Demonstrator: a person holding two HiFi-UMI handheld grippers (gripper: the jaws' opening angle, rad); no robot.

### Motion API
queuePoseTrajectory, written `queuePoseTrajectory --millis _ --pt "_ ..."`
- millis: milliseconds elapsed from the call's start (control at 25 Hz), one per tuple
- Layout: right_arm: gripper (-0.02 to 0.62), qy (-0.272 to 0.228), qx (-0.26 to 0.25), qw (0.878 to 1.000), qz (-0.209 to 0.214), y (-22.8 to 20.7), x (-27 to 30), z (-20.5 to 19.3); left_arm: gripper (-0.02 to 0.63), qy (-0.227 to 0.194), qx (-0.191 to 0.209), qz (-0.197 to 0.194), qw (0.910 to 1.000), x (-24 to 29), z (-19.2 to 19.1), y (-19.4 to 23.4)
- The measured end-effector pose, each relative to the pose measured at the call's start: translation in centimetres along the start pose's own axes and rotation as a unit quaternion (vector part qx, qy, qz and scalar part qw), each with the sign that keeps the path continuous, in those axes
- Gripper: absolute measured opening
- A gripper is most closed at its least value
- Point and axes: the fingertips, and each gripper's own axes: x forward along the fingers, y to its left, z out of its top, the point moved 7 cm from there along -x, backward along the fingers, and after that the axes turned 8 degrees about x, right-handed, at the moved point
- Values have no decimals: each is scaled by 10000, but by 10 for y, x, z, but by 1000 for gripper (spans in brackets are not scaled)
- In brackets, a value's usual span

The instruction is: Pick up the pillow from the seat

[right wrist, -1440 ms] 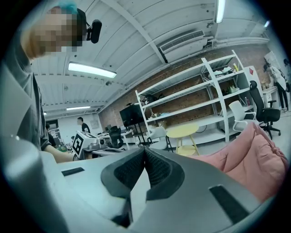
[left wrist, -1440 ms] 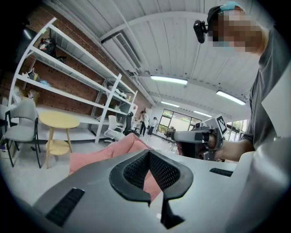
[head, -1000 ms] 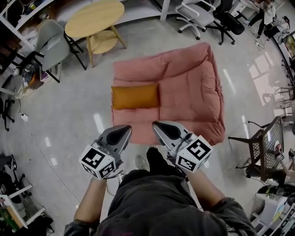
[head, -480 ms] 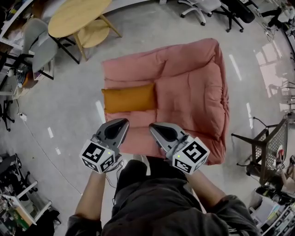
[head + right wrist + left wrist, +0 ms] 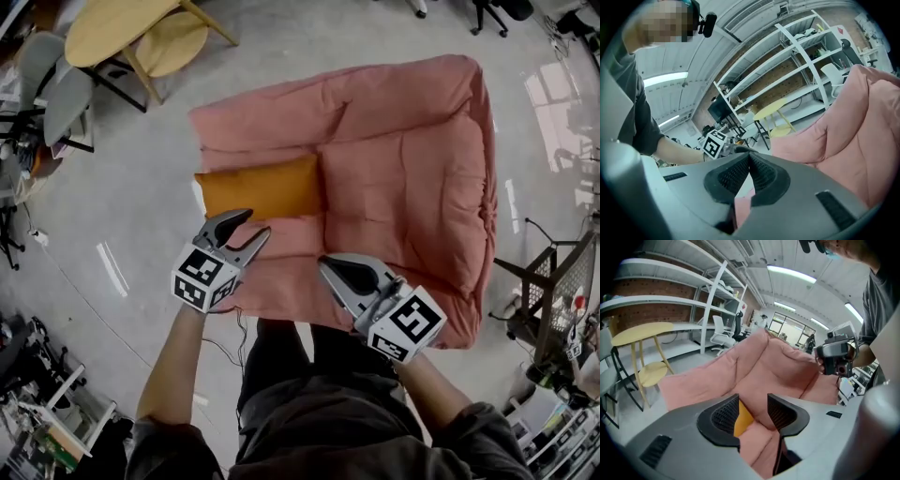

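An orange pillow (image 5: 260, 187) lies on the left side of the pink padded seat (image 5: 403, 159), against its left arm. My left gripper (image 5: 255, 223) hovers just short of the pillow's near edge, its jaws opening and nothing pressed between them. In the left gripper view the left gripper (image 5: 752, 411) frames a strip of the pillow (image 5: 742, 422) through the gap. Over the seat's front edge, my right gripper (image 5: 324, 263) is shut and empty. The right gripper view shows the right gripper (image 5: 749, 157) with its pads meeting.
A round yellow table (image 5: 112, 28) with a lower shelf stands at the back left, with grey chairs (image 5: 56, 94) beside it. A black wire rack (image 5: 553, 281) stands right of the seat. Cables trail on the floor at the left. White shelving (image 5: 712, 296) lines the wall.
I have come closer to the seat. The left gripper has moved forward toward the pillow and its jaws have parted. The right gripper stays shut and has dropped back a little.
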Motion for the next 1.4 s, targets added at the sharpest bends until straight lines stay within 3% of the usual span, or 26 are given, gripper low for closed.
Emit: queuePoseTrajectory --millis 240,400,600,920,1160,1240,1400 --pt "8 156 233 9990 -355 -23 21 -17 269 611 364 -429 9965 59 -35 57" --pt "8 166 532 9971 -519 -35 36 -27 301 1038 772 -681 9893 94 -58 85" --pt "8 283 755 9946 -654 -50 50 -40 341 1770 1439 -1212 9661 144 -87 116" --pt "8 443 1063 9902 -790 -63 66 -60 356 2413 1793 -1981 9329 192 -115 145" --pt "8 346 1268 9890 -679 -65 71 -64 407 2791 1571 -2448 9151 210 -123 158" --pt "8 325 1327 9886 -634 -64 71 -65 422 3011 1381 -2680 9047 219 -126 160" --pt "8 318 1373 9881 -621 -67 72 -69 423 3508 829 -3229 8751 229 -140 154"
